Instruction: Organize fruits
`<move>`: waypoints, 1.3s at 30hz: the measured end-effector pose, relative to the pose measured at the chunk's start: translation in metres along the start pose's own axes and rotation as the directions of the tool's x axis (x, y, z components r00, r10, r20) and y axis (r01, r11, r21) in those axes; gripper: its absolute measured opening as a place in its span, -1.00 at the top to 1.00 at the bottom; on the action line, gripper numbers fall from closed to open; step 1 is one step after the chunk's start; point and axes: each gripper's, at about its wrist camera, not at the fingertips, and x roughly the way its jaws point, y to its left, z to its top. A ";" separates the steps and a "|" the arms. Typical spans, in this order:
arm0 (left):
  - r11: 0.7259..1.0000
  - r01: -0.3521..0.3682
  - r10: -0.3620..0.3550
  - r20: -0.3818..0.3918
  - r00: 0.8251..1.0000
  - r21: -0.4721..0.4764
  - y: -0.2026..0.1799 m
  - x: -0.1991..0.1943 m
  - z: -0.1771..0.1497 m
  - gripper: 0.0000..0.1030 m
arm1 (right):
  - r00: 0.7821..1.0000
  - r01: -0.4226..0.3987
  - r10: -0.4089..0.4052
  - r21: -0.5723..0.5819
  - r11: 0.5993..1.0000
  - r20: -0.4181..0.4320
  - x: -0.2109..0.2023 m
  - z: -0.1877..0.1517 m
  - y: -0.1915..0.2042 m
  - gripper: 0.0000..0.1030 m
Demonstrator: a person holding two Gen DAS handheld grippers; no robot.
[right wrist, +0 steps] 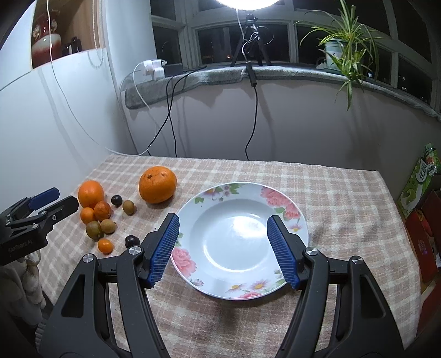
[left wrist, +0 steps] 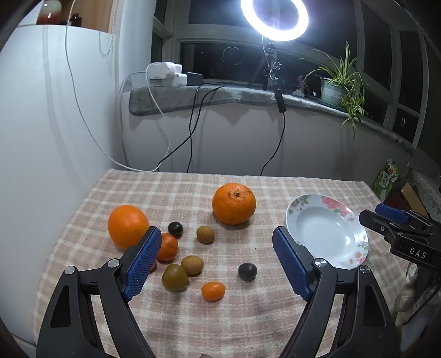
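Fruits lie loose on the checked cloth. Two big oranges, one (left wrist: 234, 203) at the middle and one (left wrist: 128, 226) at the left, stand behind several small fruits: brown ones (left wrist: 205, 234), dark ones (left wrist: 247, 271), a greenish one (left wrist: 174, 277) and a small orange kumquat (left wrist: 212, 290). My left gripper (left wrist: 217, 261) hovers open above this cluster, holding nothing. A flowered white plate (right wrist: 239, 239) lies empty to the right. My right gripper (right wrist: 223, 247) hangs open over the plate with nothing between its fingers. The left gripper (right wrist: 41, 203) also shows at the left edge of the right wrist view.
A white panel (left wrist: 41, 124) stands left of the table. Behind it are a windowsill (left wrist: 220, 96) with chargers, hanging cables, a ring light (left wrist: 274, 16) on a tripod and a potted plant (left wrist: 339, 82). Boxes (right wrist: 421, 192) sit beyond the right table edge.
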 end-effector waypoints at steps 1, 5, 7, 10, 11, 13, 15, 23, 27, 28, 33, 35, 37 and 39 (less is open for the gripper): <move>1.000 -0.001 0.001 -0.002 1.000 -0.001 0.000 0.000 0.000 -0.61 | 1.000 -0.003 0.003 -0.004 1.000 -0.004 0.001 0.000 0.001 -0.34; 1.000 -0.002 0.002 -0.004 1.000 0.000 0.001 0.000 0.000 -0.60 | 1.000 -0.017 0.017 -0.009 1.000 -0.023 0.006 0.000 0.004 -0.34; 1.000 -0.005 0.005 -0.003 1.000 0.005 0.000 0.000 0.000 -0.60 | 0.999 -0.026 0.026 -0.008 1.000 -0.029 0.007 -0.001 0.006 -0.34; 1.000 -0.004 0.004 -0.002 1.000 0.005 0.000 0.000 0.000 -0.60 | 0.999 -0.034 0.033 -0.011 0.999 -0.030 0.006 -0.001 0.007 -0.34; 1.000 -0.004 0.004 -0.001 1.000 0.006 0.000 0.000 -0.001 -0.60 | 0.999 -0.034 0.034 -0.013 0.999 -0.029 0.006 -0.002 0.008 -0.34; 1.000 -0.003 0.003 0.001 1.000 0.007 -0.001 -0.001 -0.001 -0.60 | 0.999 -0.036 0.036 -0.017 0.999 -0.028 0.005 -0.002 0.008 -0.34; 1.000 -0.003 0.002 0.004 1.000 0.005 -0.001 -0.002 -0.001 -0.60 | 0.999 -0.036 0.036 -0.021 0.999 -0.026 0.004 -0.002 0.009 -0.34; 1.000 -0.003 0.003 0.008 1.000 0.002 0.000 -0.004 -0.001 -0.60 | 0.999 -0.045 0.044 -0.027 0.999 -0.028 0.003 -0.002 0.011 -0.34; 1.000 -0.003 0.003 0.008 1.000 0.002 0.000 -0.004 -0.001 -0.60 | 0.999 -0.047 0.047 -0.030 0.998 -0.028 0.003 -0.002 0.013 -0.34; 1.000 -0.003 0.003 0.008 1.000 0.003 0.000 -0.004 -0.001 -0.60 | 0.999 -0.048 0.047 -0.030 0.998 -0.028 0.003 -0.002 0.013 -0.34; 1.000 -0.003 0.003 0.008 1.000 0.003 0.000 -0.004 -0.001 -0.60 | 0.999 -0.046 0.045 -0.030 0.998 -0.028 0.003 -0.002 0.014 -0.34; 1.000 -0.001 0.001 0.008 1.000 0.003 0.001 -0.005 -0.001 -0.60 | 0.999 -0.046 0.045 -0.028 0.999 -0.028 0.003 -0.002 0.014 -0.34; 1.000 -0.002 0.002 0.008 1.000 0.004 0.001 -0.005 -0.001 -0.60 | 0.999 -0.046 0.045 -0.029 0.999 -0.028 0.003 -0.002 0.014 -0.34; 1.000 -0.002 0.002 0.009 1.000 0.003 0.000 -0.005 -0.002 -0.60 | 0.999 -0.047 0.046 -0.029 0.998 -0.028 0.003 -0.002 0.013 -0.34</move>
